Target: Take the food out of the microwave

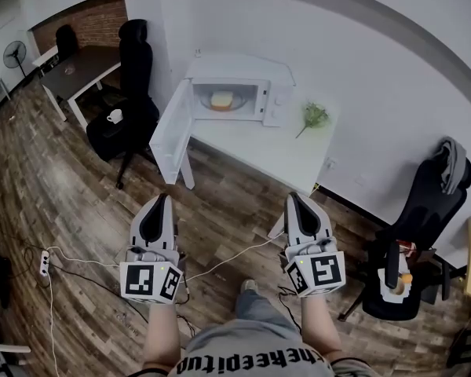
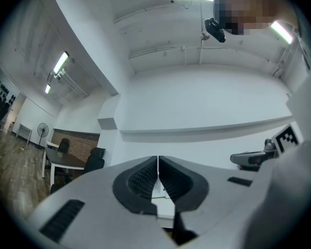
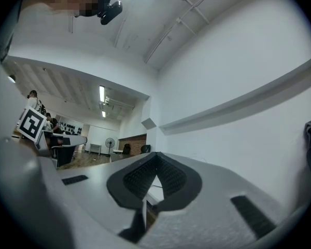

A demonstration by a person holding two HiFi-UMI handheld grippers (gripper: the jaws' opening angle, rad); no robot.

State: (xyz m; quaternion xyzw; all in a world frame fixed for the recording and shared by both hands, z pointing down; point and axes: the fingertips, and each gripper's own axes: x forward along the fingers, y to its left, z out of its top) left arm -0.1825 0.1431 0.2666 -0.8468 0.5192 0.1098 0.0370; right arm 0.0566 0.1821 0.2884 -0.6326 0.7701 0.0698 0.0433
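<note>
The wood floor takes up most of the head view, and a white wall closes off the far side. A white bench stands against that wall, well apart from the person. At its far left sits the microwave, with its door swung wide open to the left. A black chair stands at the right and another at the far left.

Near the person, the left tool and the right tool are held side by side and aimed toward the bench. On each the jaws are pressed together with nothing between them. A white cable runs across the floor just beyond them.

The food, a pale yellow lump, lies inside the open cavity. It is too small here to tell whether a dish lies under it. A green sprig lies on the bench to the right of the microwave.

The step in hand looks like the approach, so the task has barely begun. To do it well:
- Step over the cable.
- Come in right of the open door.
- Spread one tool before it enters the cavity.
- Go in level and low, and pinch a rim if there is one rather than the soft food.
</note>
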